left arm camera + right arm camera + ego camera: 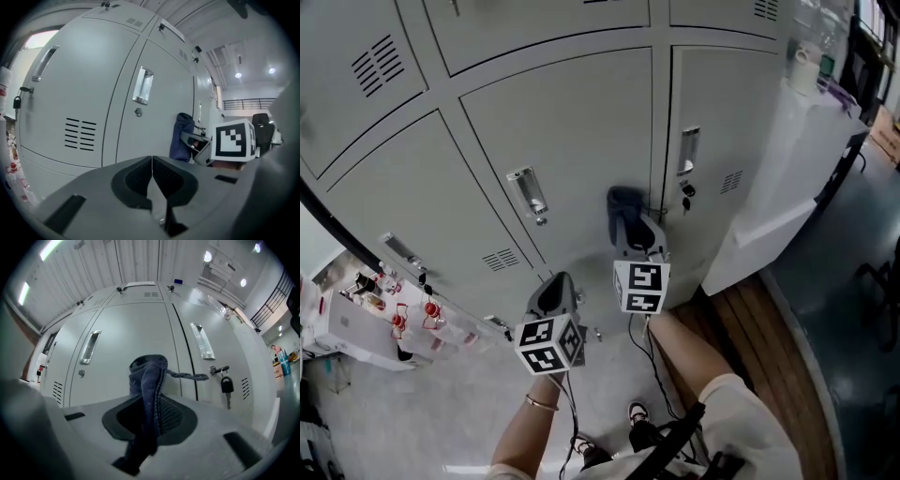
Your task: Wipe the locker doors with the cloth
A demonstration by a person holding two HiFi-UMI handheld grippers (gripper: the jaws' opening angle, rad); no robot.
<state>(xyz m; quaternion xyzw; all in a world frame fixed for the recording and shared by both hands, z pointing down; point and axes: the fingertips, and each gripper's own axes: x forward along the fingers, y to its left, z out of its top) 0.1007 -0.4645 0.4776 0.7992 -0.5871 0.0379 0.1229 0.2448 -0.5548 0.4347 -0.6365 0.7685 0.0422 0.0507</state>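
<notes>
Low in the centre of the frame, the left gripper (152, 176) hangs with its jaws pressed together on nothing, just beside the right gripper (150, 414), which is clenched on a dark blue cloth (148, 380). The cloth stands up from those jaws at mid-frame, seemingly against the grey locker doors (562, 131), though contact is hard to confirm. Beyond it, right of centre, a key (227, 386) dangles from a door lock.
</notes>
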